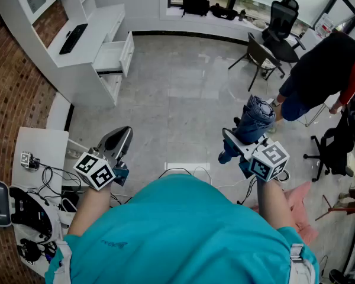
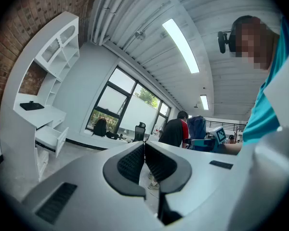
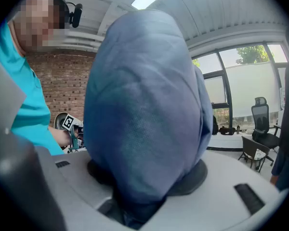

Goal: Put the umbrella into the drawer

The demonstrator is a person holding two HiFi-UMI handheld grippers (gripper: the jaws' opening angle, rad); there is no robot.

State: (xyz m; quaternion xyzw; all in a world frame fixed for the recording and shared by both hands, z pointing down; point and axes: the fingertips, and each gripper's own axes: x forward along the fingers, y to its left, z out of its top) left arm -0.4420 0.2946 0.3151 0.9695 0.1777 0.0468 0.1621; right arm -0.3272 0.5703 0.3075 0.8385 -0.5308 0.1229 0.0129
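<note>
In the head view, the right gripper [image 1: 242,141] was clenched on the folded blue umbrella [image 1: 254,118]. The umbrella's long axis ran forward and upward out of the jaws, leaning a little to the gripper's right. The open drawer [image 1: 111,57] lay far ahead and well to the left of that gripper, across bare floor [image 1: 183,93], pulled out of the white bench [image 1: 97,31]. The left gripper [image 1: 119,138] stood on the drawer's side and was nearer to it, but it carried nothing. The drawer's inside looked pale, and whether anything lay in it was too small to tell.

In the left gripper view, the jaws were pressed together with nothing between them. The drawer showed ahead and to the gripper's left, seen side-on so that its inside was hidden. The umbrella appeared small, off to the right.

In the right gripper view, the umbrella's fabric filled the middle. It was seated between the jaws and covered most of both pads. It blocked the drawer completely, and its lower end was cut off at the frame's bottom edge.
</note>
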